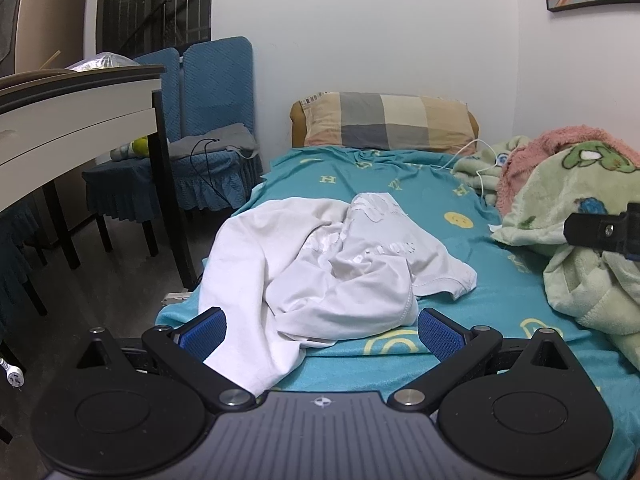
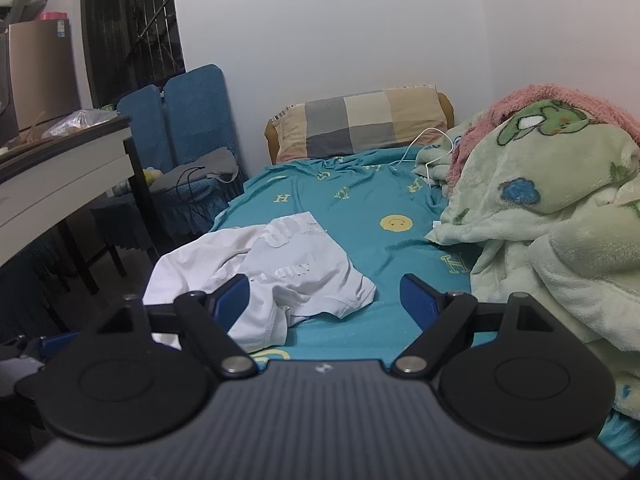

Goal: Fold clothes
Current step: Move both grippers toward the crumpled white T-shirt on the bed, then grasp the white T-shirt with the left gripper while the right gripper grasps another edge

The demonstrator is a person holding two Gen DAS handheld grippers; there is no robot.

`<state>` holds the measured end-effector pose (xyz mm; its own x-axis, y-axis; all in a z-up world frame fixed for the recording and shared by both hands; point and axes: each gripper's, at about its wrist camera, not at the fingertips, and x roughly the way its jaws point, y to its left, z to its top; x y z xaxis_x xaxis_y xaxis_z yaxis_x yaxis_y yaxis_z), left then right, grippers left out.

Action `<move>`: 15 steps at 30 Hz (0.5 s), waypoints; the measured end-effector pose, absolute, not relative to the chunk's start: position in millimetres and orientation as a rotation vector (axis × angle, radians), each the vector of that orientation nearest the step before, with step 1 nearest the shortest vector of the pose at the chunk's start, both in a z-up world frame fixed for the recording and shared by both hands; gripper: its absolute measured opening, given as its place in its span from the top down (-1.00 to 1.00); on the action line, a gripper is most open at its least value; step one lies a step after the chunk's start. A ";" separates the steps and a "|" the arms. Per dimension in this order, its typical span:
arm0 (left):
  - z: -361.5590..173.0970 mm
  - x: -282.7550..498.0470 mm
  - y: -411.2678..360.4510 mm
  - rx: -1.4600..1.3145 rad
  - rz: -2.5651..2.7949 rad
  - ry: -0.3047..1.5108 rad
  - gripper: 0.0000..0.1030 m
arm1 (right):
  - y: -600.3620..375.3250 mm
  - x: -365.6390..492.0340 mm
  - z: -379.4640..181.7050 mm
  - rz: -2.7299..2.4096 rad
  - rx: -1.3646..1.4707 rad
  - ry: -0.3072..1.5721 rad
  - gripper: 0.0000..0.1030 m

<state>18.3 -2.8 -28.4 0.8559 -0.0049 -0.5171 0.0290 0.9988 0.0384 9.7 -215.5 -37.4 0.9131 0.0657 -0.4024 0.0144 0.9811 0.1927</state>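
A crumpled white T-shirt [image 1: 320, 268] lies in a heap on the teal bed sheet [image 1: 400, 176], with part of it hanging over the bed's near left edge. My left gripper [image 1: 322, 330] stands open just in front of the heap, holding nothing. In the right wrist view the same T-shirt [image 2: 288, 276] sits to the lower left on the teal bed sheet [image 2: 360, 200]. My right gripper [image 2: 326, 300] is open and holds nothing; its left finger overlaps the shirt in the picture. A black part of the right gripper [image 1: 604, 232] shows at the right edge of the left wrist view.
A checked pillow [image 1: 384, 120] lies at the head of the bed by the white wall. A green and pink fleece blanket [image 1: 580, 216] is piled along the right side. A white cable [image 1: 476, 160] runs near the pillow. A table [image 1: 76, 120] and blue chairs [image 1: 208, 120] stand left.
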 end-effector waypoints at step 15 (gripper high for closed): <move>-79.8 95.0 -79.6 0.436 -0.143 0.620 -0.78 | -266.4 11.6 -38.9 -0.062 0.359 0.445 -0.63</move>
<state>95.0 -79.6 -79.8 0.8073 -0.0004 -0.5901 0.2576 0.8999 0.3518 11.6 -266.4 -38.9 0.9020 0.0187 -0.4314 0.1366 0.9354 0.3262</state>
